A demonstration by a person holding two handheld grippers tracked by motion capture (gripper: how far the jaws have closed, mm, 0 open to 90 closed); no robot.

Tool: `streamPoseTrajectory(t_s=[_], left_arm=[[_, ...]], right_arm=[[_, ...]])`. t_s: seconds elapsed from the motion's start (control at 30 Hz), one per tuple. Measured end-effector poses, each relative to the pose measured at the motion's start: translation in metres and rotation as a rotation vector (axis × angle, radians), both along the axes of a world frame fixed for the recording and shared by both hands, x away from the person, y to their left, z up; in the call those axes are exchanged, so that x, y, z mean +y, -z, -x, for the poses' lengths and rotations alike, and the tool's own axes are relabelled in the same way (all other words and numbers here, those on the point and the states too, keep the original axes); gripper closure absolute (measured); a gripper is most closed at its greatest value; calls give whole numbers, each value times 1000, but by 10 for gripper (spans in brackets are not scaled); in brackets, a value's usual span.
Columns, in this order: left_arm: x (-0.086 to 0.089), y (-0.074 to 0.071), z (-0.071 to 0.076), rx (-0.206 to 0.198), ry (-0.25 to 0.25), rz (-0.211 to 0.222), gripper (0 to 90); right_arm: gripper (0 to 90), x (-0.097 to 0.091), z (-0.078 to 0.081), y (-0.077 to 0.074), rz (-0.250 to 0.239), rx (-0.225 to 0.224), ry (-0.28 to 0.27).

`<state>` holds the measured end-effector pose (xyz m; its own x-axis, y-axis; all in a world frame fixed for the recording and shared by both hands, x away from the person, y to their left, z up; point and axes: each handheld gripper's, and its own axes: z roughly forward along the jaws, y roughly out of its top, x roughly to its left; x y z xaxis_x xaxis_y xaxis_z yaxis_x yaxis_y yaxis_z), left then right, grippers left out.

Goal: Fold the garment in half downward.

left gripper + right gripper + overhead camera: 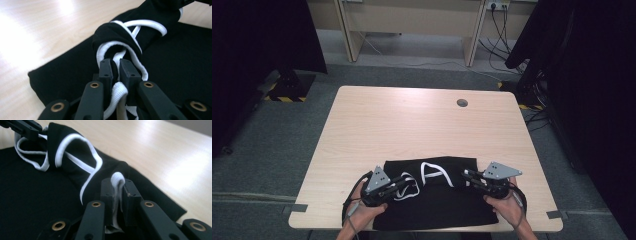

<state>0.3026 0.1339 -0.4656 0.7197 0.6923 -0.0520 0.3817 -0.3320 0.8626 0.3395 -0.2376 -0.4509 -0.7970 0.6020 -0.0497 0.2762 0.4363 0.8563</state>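
Note:
A black garment [437, 202] with white trim lies on the wooden table [412, 120] near its front edge. Its upper edge is lifted and stretched between the two grippers. My left gripper [404, 182] is shut on the white trim [120, 91] at the left end; in the left gripper view, cloth and trim bunch just past the jaws [115, 62]. My right gripper [467, 175] is shut on the trim [117, 178] at the right end, with the white band pinched between its jaws [117, 183]. A person's hands hold both grippers from the bottom edge.
A round cable hole [462, 103] sits at the table's back right. Beyond the table stand a light wooden desk [412, 20] and dark curtains [257, 40] at both sides. Cables [512, 55] trail on the floor at the back right.

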Motion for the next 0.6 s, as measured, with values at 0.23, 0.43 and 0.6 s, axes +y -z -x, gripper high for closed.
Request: streamPoseTrajectory(t_s=[0.23, 0.43, 0.6], left_arm=[[6, 9, 12, 56, -8, -39, 641], [8, 17, 10, 96, -26, -73, 594], [4, 16, 4, 100, -32, -112, 598]], right_arm=[[801, -10, 12, 13, 30, 74, 24], [791, -10, 12, 21, 73, 120, 30], [785, -6, 9, 23, 102, 121, 38]])
